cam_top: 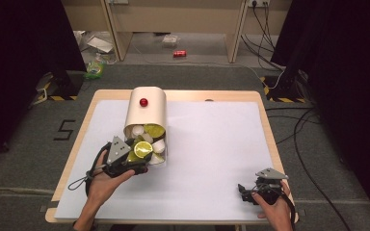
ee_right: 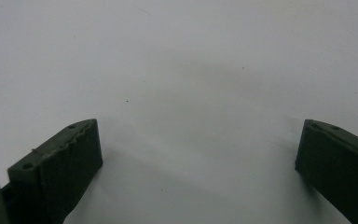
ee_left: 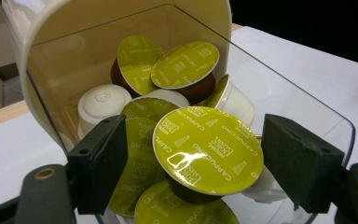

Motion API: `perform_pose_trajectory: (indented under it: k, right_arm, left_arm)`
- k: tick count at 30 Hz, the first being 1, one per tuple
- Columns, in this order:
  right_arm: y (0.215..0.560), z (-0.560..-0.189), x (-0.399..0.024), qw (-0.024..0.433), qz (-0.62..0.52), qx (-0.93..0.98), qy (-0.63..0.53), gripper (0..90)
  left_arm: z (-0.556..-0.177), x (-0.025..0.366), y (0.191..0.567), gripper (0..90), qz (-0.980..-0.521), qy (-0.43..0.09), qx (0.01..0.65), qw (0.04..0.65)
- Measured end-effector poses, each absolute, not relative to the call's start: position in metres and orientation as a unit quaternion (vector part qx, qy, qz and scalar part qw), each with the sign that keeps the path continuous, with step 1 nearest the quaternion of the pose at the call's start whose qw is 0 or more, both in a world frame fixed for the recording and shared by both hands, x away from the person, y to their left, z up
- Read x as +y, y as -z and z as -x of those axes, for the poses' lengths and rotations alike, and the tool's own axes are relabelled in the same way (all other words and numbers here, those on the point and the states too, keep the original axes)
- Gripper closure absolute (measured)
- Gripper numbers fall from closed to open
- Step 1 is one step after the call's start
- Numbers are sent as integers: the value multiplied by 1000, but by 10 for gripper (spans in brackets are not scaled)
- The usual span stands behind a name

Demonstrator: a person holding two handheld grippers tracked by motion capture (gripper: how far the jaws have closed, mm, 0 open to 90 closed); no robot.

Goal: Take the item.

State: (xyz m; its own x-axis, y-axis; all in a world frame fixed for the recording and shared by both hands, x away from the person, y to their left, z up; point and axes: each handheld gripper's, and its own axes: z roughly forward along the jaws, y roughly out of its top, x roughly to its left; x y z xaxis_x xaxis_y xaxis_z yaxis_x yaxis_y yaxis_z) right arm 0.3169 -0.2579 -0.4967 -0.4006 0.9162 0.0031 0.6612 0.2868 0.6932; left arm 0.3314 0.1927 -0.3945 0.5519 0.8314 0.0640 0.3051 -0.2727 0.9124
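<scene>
Now the left gripper (ee_left: 193, 163) is at the open mouth of the cream container (cam_top: 147, 108), which lies on its side on the white table (cam_top: 212, 144) with its mouth toward the person. In the left gripper view, one coffee capsule (ee_left: 208, 148) with a yellow-green foil lid stands between the two black jaws. The jaws are half closed around it, but a small gap shows on each side of the capsule, so the pads do not press on it; no grip is made. This capsule lies on top of the other capsules (ee_left: 168, 70), at the front of the container's clear tray (ee_left: 307, 112). Behind it, deeper in the container, there are more capsules with green lids and some white ones (ee_left: 103, 103) turned with the bottom up. On the outside of the container, on its rounded top, sits a small red knob (cam_top: 143, 102). The right gripper (cam_top: 255, 188) rests far from the container, near the table edge at the person's side, held in the right hand (cam_top: 275, 209). Its jaws are wide apart, and between them is only bare white table surface, as the right gripper view shows.
</scene>
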Motion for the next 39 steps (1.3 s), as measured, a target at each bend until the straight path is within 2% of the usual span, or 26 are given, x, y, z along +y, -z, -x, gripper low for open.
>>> perform_pose_trajectory:
  k: [13, 27, 39]
  right_arm:
    - [497, -317, -258, 203, -508, 776, -313, 7]
    - [497, -317, -258, 203, -508, 776, -313, 7]
    - [497, -317, -258, 203, -509, 776, -313, 7]
  left_arm:
    - [-333, 192, 394, 270, -749, -282, 383, 461]
    - [-333, 190, 397, 389, -754, -297, 378, 449]
    - [-330, 195, 393, 399, -751, -297, 375, 456]
